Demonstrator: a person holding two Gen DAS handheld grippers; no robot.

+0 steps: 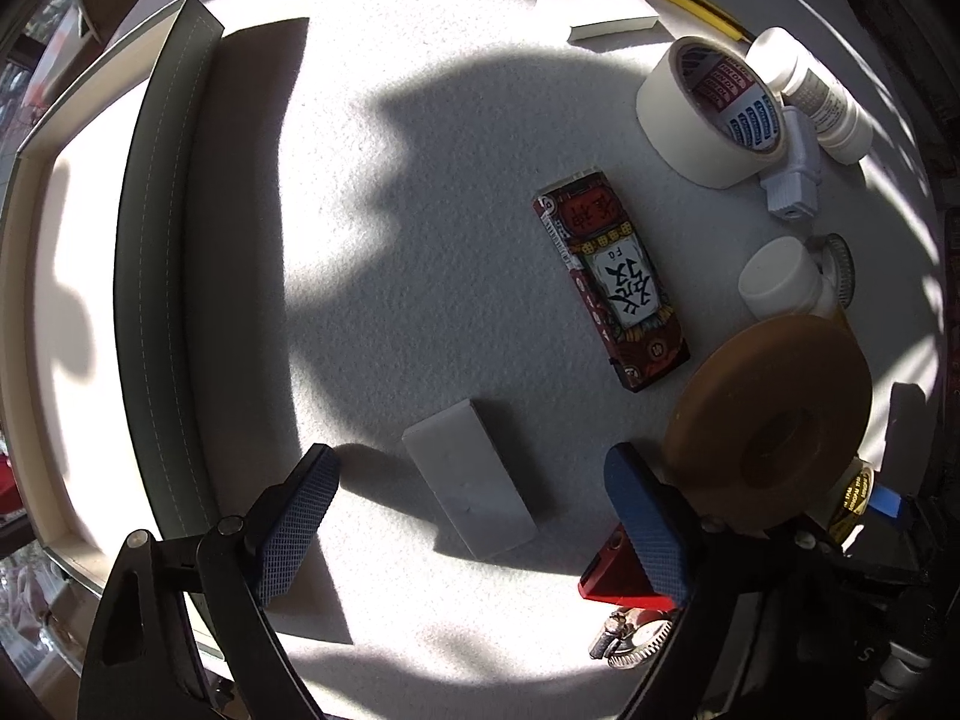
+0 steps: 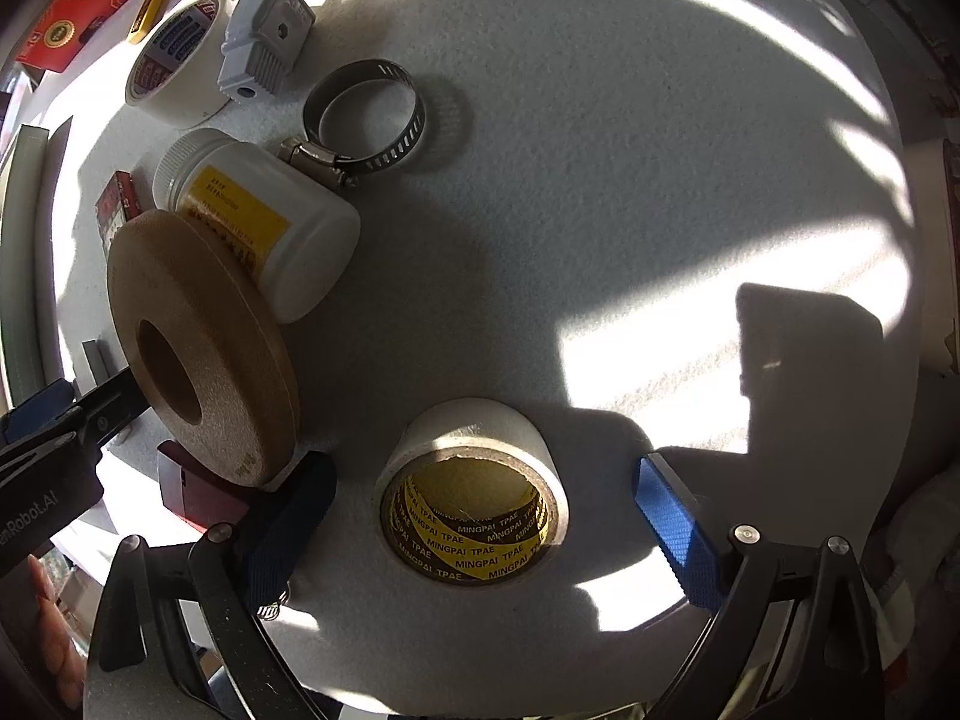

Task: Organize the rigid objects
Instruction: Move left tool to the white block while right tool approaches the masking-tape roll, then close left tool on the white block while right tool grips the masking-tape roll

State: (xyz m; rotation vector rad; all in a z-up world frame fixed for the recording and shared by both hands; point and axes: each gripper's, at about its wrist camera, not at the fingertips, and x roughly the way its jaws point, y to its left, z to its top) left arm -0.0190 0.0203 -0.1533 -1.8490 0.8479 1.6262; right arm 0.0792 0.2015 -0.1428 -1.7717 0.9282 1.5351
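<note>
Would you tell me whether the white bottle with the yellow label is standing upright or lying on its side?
Lying on its side: the white bottle shows its long labelled flank facing up, with its ribbed cap pointing sideways toward the tape rolls.

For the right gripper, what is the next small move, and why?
Probably lower the right gripper and close it on the tape roll: the roll lies between the open jaws, and neither pad touches it yet.

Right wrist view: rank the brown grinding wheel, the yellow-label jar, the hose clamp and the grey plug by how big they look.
1. brown grinding wheel, though it is nearest the camera
2. yellow-label jar
3. hose clamp
4. grey plug
The last two look close, so their order is unsure.
</note>
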